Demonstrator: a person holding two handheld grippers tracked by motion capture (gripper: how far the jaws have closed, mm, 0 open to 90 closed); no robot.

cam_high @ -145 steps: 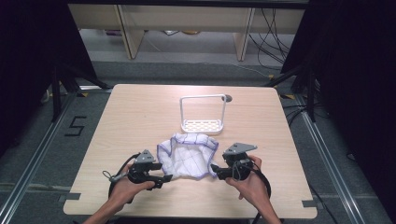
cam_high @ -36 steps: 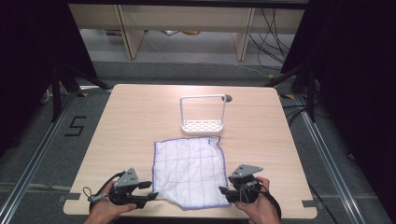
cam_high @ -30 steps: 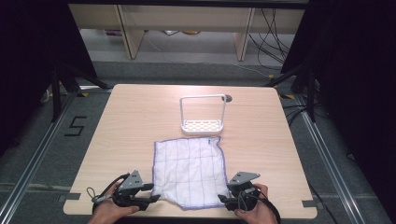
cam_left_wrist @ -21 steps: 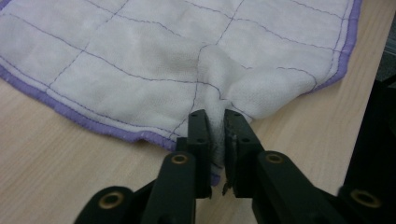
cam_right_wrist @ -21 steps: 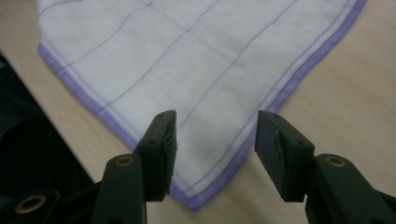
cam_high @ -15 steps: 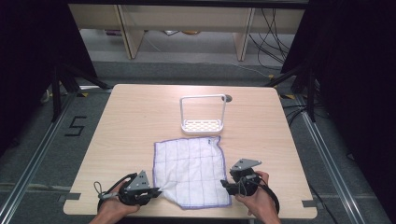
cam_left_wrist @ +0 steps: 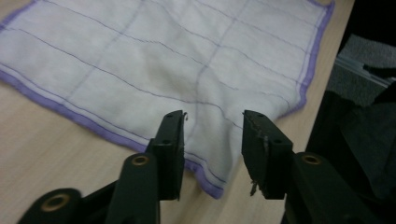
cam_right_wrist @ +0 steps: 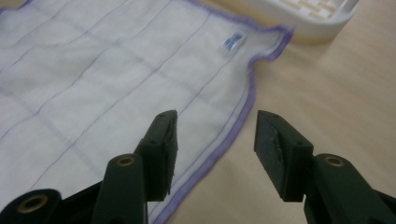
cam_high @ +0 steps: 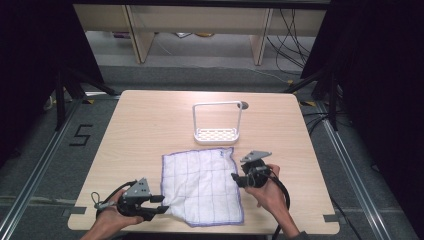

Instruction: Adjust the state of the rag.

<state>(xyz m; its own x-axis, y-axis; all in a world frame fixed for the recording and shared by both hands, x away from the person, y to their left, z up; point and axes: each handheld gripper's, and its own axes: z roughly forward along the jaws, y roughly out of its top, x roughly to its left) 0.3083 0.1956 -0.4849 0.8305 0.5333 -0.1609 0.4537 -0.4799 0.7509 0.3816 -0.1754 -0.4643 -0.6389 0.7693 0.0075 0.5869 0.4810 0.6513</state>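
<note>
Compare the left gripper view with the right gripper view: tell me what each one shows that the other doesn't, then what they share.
Left gripper view alone: the cloth's near corner by the table edge, dark floor beyond. Right gripper view alone: a small blue label on the cloth and the white rack's base. Both: the white cloth with purple hem lying flat on the wooden table, seen between open black jaws.

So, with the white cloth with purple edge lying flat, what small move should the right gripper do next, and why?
Probably ease the right gripper left and close on the white, purple-edged cloth: its jaws stand open astride the cloth's right edge, not pinching it, while the left gripper waits open at the near-left corner.
</note>
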